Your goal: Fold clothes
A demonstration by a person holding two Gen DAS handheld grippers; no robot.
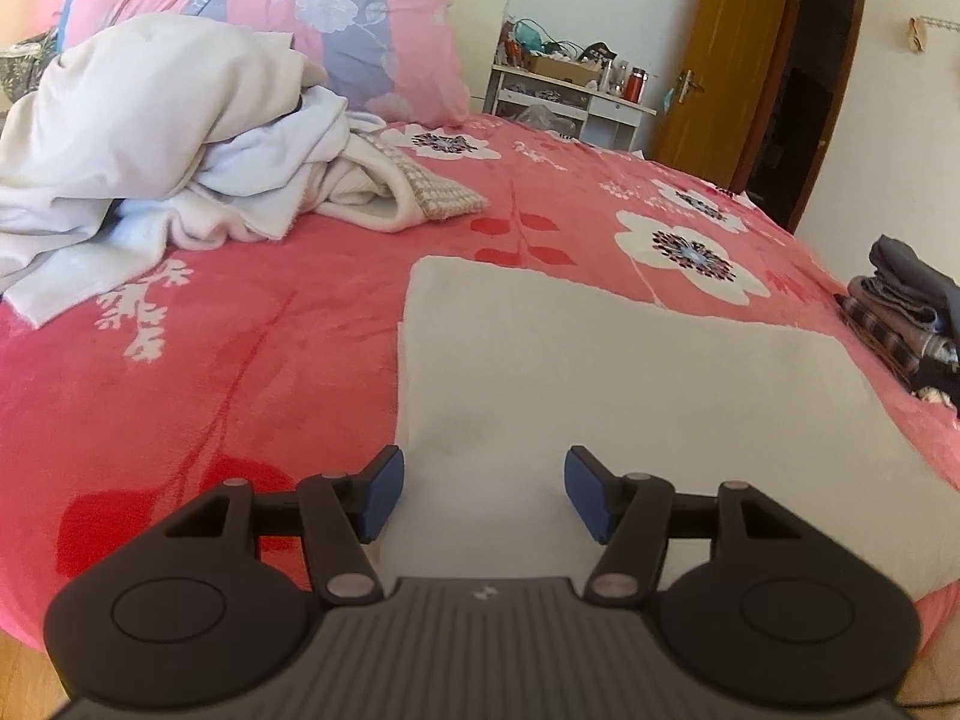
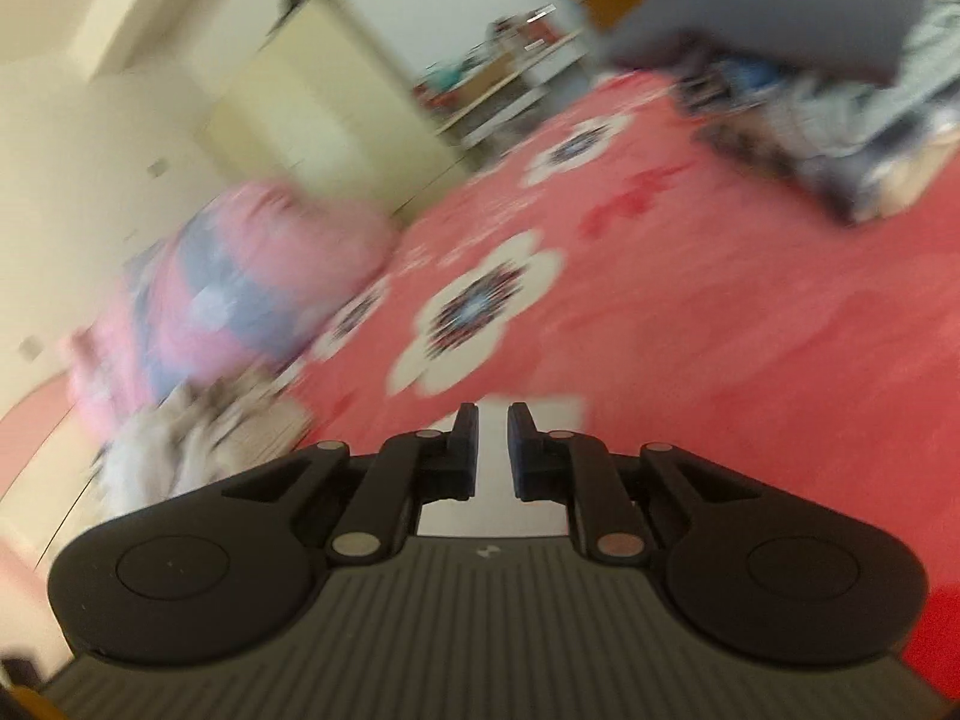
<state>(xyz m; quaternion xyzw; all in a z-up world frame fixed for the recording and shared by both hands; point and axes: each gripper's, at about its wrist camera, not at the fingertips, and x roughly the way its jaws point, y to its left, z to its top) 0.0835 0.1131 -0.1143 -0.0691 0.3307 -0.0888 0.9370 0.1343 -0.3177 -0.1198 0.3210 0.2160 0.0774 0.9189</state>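
Observation:
A folded white garment (image 1: 630, 372) lies flat on the red floral bed (image 1: 240, 330), straight ahead of my left gripper (image 1: 483, 495). The left gripper is open and empty, its blue pads just above the garment's near edge. In the blurred right wrist view, my right gripper (image 2: 493, 447) has its jaws a narrow gap apart, with a white piece of the garment (image 2: 537, 411) showing just past and under the fingertips. I cannot tell whether it grips the cloth. A heap of unfolded white clothes (image 1: 150, 150) lies at the back left of the bed.
A pink and blue floral quilt (image 1: 288, 6) is piled behind the heap. A stack of folded dark clothes (image 1: 906, 312) sits at the bed's right edge; it also shows in the right wrist view (image 2: 840, 96). A cluttered white shelf (image 1: 558, 96) and a brown door (image 1: 726, 54) stand beyond.

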